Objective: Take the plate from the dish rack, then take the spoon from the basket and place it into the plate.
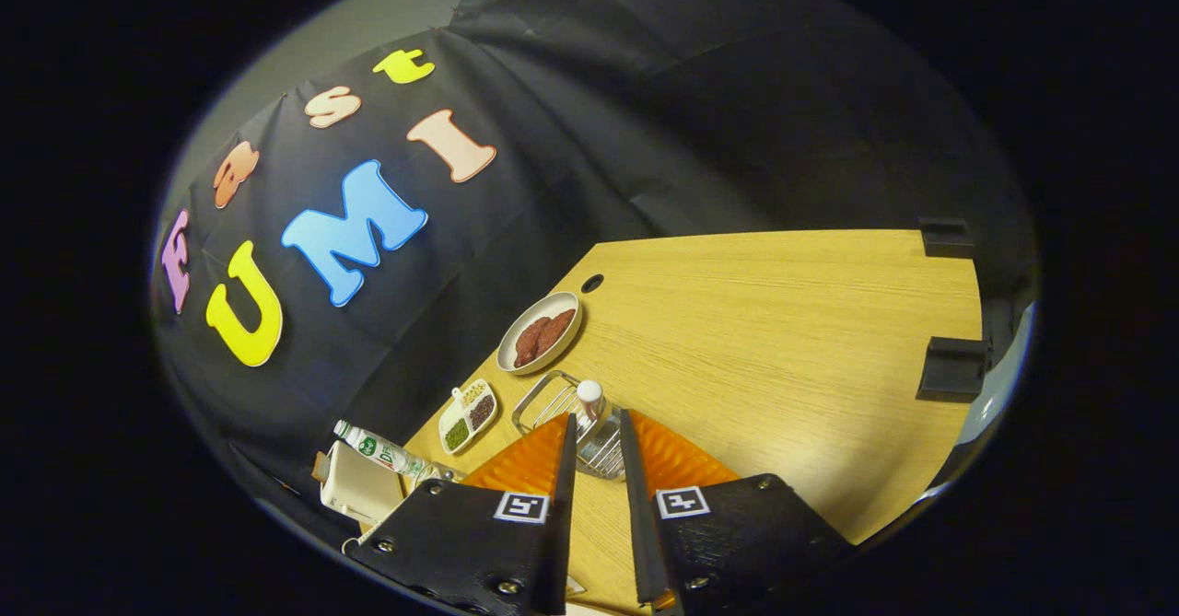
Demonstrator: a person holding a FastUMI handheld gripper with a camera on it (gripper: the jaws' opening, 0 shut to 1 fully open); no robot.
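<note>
My gripper (598, 421) hovers tilted above the wooden table (783, 340), its fingers a narrow gap apart with nothing between them; bare table wood shows through the gap. Just beyond the fingertips (569, 424) sits a wire basket (553, 401) with a small white-capped bottle (590, 399) standing in it. The lower part of the basket is hidden behind the fingers. Farther on, near the booth wall, lies a round pale plate (516, 351) holding brown food.
A small white divided dish (468, 415) with green and dark contents lies left of the basket. A bottle on its side (382, 447) and a cream box (355, 487) are nearer the wall. Two black clamps (953, 367) sit on the table's far edge.
</note>
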